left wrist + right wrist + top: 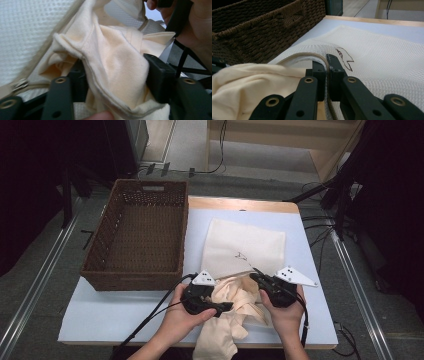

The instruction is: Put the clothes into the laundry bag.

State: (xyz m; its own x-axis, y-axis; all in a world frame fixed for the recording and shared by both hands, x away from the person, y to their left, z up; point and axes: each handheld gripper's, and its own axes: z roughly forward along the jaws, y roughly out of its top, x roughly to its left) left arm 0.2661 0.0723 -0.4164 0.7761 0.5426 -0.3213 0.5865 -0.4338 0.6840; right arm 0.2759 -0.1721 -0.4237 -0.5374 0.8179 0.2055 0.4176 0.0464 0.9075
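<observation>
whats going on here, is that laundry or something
A person at a table is stuffing a cream garment into a white mesh laundry bag. The right claw is shut on the bag's zippered edge, holding the opening up. The left claw has a bunch of the garment between its jaws, at the bag's mouth. Most of the garment is bunched outside the bag, some hanging over the table's near edge. A brown wicker basket sits on the left.
</observation>
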